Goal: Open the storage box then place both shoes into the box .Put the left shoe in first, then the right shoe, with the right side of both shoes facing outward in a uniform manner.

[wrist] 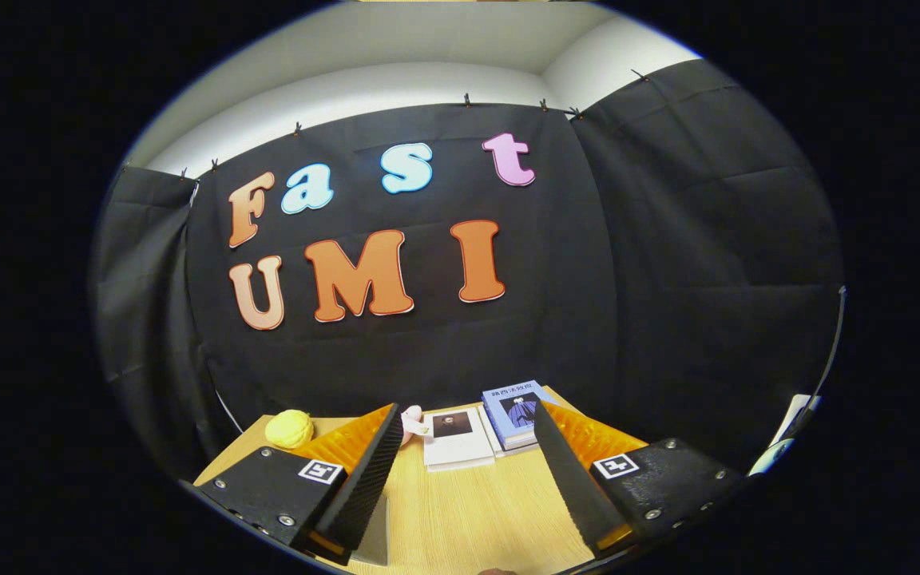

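Observation:
My gripper (pixel 466 423) is held high over a light wooden table (pixel 468 519), tipped up toward the booth's back wall. Its two fingers stand wide apart with nothing between them, so it is open. No shoe and no storage box is in sight from here. A thin grey edge (pixel 376 535) shows just inside the left finger, low down; I cannot tell what it belongs to.
Beyond the fingers, at the table's far edge, lie a white book (pixel 454 438) and a stack of blue-covered books (pixel 517 414) side by side. A yellow round thing (pixel 289 429) sits at the far left, a small pink thing (pixel 412 423) by the left fingertip.

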### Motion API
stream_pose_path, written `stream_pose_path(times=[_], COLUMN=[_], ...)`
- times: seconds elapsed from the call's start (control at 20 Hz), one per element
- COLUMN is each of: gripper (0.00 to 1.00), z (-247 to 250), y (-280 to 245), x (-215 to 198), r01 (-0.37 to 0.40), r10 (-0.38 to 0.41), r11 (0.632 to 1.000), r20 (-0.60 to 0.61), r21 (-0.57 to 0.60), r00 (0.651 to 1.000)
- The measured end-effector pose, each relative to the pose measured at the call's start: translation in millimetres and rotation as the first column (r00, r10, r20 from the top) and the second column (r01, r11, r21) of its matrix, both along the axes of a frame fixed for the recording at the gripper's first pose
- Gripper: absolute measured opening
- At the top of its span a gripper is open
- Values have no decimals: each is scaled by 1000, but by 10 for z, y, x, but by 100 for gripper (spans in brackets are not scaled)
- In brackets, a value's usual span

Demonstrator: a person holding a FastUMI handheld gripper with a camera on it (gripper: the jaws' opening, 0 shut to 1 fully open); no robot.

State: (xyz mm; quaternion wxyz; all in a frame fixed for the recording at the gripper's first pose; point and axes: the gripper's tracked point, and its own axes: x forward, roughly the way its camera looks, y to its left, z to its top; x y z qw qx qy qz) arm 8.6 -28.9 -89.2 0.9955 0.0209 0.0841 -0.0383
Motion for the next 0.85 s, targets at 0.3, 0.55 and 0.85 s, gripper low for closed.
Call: stream_pose_path(times=[0.3,0.55,0.85], gripper=[98,98,98], z=[-46,-66,-75], y=[-97,-160,-196], x=[-101,-158,-203], r01=[-17,-24,-36], r10=[17,24,34], r11=[1000,1000,999], r20=[21,35,67], r21=[-2,2,25], r00=[1000,999,997])
